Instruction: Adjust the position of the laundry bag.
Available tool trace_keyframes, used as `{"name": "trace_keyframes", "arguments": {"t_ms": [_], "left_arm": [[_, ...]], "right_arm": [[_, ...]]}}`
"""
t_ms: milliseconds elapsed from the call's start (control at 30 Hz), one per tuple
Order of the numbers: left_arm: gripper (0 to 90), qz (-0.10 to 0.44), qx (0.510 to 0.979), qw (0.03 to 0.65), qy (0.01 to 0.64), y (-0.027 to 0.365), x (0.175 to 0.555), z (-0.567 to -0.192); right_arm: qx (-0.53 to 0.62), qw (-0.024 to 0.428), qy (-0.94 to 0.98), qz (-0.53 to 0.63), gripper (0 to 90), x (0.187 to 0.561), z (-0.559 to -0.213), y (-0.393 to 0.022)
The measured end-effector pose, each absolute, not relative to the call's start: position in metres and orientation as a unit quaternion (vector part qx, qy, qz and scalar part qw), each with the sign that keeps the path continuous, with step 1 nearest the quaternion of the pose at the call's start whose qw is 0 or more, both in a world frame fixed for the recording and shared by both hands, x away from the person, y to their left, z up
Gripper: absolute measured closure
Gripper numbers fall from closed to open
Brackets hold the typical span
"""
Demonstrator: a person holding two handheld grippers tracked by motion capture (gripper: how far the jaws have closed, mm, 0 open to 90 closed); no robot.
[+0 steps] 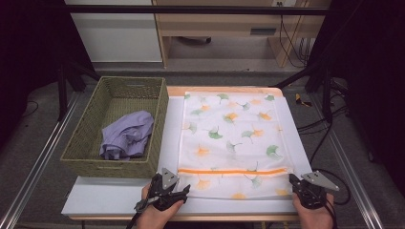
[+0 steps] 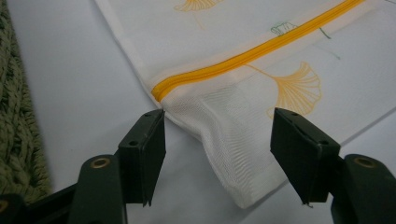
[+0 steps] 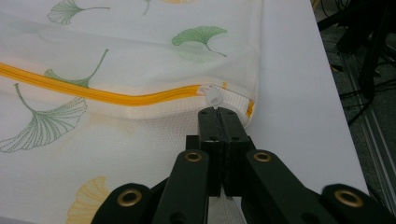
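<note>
The mesh bag (image 1: pixel 231 143), printed with ginkgo leaves, lies flat on the white table (image 1: pixel 110 198), its near edge toward the person. An orange zipper (image 1: pixel 231 170) runs across it near that edge.

The left gripper (image 1: pixel 165 191) sits at the bag's near left corner (image 2: pixel 233 154); its jaws stand spread, the corner between them, pads not pressing.

The right gripper (image 1: pixel 305 188) sits at the zipper's right end. Its jaws are pressed together, their tips at the white zipper pull (image 3: pixel 213 98); whether they pinch it cannot be told.

A green woven basket (image 1: pixel 81 148) stands just left of the bag and holds a lilac cloth (image 1: pixel 126 136).

Beyond the table: wooden furniture (image 1: pixel 215 28), cables (image 1: pixel 320 129) on grey floor.
</note>
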State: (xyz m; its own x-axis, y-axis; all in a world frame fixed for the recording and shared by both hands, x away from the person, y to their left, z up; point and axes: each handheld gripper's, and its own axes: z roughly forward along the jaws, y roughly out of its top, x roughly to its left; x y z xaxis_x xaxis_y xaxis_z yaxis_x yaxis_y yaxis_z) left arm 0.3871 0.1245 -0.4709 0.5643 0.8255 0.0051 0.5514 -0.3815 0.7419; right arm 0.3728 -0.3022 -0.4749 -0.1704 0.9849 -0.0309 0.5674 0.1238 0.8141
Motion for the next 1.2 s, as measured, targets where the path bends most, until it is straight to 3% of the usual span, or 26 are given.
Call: {"name": "trace_keyframes", "arguments": {"t_ms": [100,200,333,367,400,433,533,1200], "left_arm": [[37.8,0.197,0.811,0.351,0.425,0.123,0.389,-0.472],[47.1,0.198,0.812,0.345,0.428,0.122,0.393,-0.476],[63.5,0.201,0.817,0.341,0.419,0.120,0.394,-0.478],[63.5,0.201,0.820,0.340,0.414,0.120,0.394,-0.479],[76.7,0.199,0.819,0.347,0.411,0.122,0.397,-0.480],[81.3,0.199,0.819,0.347,0.411,0.122,0.397,-0.480],[87.6,0.200,0.820,0.351,0.405,0.125,0.398,-0.480],[89.1,0.234,0.783,0.379,0.434,0.169,0.372,-0.468]], "right_arm": [[0.566,0.306,0.686,0.341,89.8,0.373,-0.475,-0.303],[0.564,0.306,0.685,0.346,89.8,0.372,-0.474,-0.303],[0.563,0.306,0.684,0.349,89.8,0.371,-0.473,-0.302],[0.563,0.306,0.684,0.349,89.8,0.371,-0.473,-0.302],[0.561,0.307,0.685,0.349,89.9,0.371,-0.472,-0.302],[0.561,0.307,0.685,0.349,89.9,0.371,-0.472,-0.302],[0.560,0.305,0.687,0.349,89.9,0.371,-0.472,-0.301],[0.525,0.277,0.718,0.363,89.9,0.378,-0.475,-0.265]]}}
